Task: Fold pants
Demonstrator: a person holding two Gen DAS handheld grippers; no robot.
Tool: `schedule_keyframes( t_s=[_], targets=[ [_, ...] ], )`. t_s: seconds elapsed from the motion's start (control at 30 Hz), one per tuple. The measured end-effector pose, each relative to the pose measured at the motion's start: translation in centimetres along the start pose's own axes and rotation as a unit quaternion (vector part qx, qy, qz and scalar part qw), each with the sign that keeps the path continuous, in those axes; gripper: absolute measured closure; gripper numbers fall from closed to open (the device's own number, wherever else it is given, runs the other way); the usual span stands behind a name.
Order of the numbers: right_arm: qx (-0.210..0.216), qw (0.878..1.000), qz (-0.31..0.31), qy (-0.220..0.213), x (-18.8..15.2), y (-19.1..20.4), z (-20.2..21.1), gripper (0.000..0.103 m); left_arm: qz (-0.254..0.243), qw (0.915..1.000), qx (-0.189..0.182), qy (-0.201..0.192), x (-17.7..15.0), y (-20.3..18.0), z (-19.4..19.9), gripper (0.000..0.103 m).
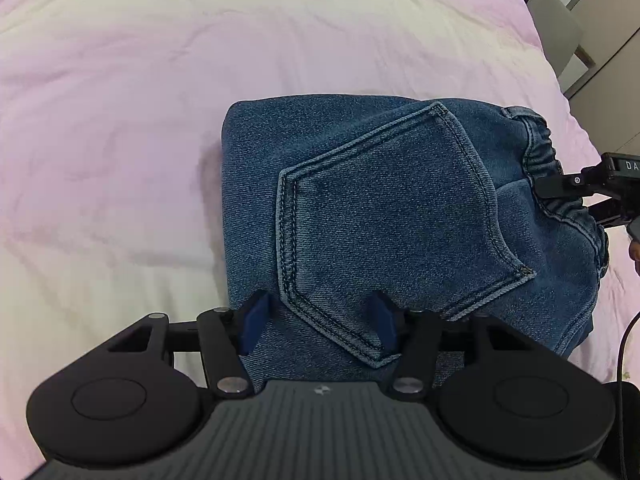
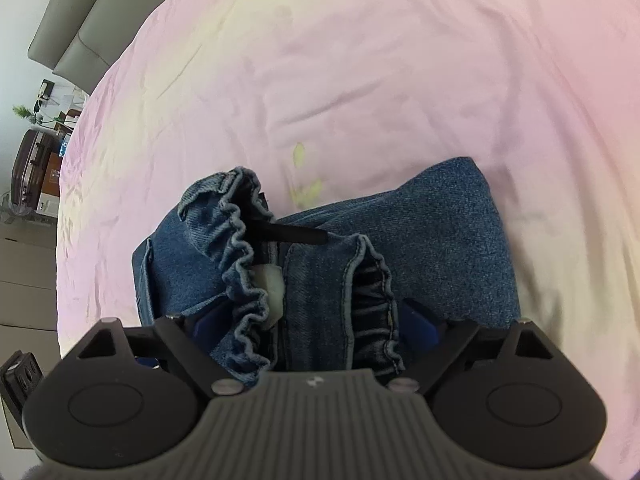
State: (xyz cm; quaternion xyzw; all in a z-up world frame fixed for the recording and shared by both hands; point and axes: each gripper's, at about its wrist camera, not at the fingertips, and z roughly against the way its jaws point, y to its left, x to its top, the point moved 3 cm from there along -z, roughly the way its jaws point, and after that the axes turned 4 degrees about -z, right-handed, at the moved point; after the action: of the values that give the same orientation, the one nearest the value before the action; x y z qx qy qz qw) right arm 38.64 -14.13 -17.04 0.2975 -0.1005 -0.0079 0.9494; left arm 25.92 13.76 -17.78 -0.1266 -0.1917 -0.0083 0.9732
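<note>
The blue denim pants [image 1: 392, 208] lie folded into a compact stack on the pink bed sheet [image 1: 120, 120], back pocket facing up. My left gripper [image 1: 318, 322] is open, its blue pads [image 1: 256, 320] standing just above the near edge of the stack, holding nothing. In the right wrist view the elastic waistband [image 2: 244, 280] of the pants [image 2: 440, 248] bunches between the wide-spread fingers of my right gripper [image 2: 316, 322]; the jaws stand apart and do not pinch the cloth. The right gripper also shows in the left wrist view [image 1: 592, 188] at the waistband end.
The pink sheet [image 2: 360, 60] covers the bed all around the stack. A grey chair [image 1: 556, 28] and cabinets stand past the bed's far right edge. A grey headboard [image 2: 76, 12], a suitcase [image 2: 32, 168] and shelf clutter lie off the bed's left side.
</note>
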Motion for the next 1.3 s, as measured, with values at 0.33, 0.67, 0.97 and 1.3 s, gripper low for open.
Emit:
schedule_keyframes(
  t_s=[0.33, 0.67, 0.97, 1.3],
  targets=[
    [-0.006, 0.988, 0.144, -0.06, -2.7, 6.4, 6.3, 0.093, 0.005, 0.9997, 0.0, -0.025, -0.5, -0.5, 3.0, 0.044],
    [0.05, 0.977, 0.15, -0.144, -5.4, 9.4, 16.6, 0.097, -0.004, 0.994, -0.027, -0.106, -0.4, -1.0, 9.5, 0.044],
    [-0.038, 0.992, 0.014, -0.119, -5.6, -3.2, 12.5, 0.097, -0.032, 0.9942, -0.02, -0.101, -0.4, -3.0, 5.8, 0.046],
    [-0.118, 0.978, 0.106, -0.132, -5.0, -0.3, 12.7, 0.069, -0.018, 0.9934, -0.027, -0.11, 0.3, -2.4, 5.5, 0.05]
  ],
)
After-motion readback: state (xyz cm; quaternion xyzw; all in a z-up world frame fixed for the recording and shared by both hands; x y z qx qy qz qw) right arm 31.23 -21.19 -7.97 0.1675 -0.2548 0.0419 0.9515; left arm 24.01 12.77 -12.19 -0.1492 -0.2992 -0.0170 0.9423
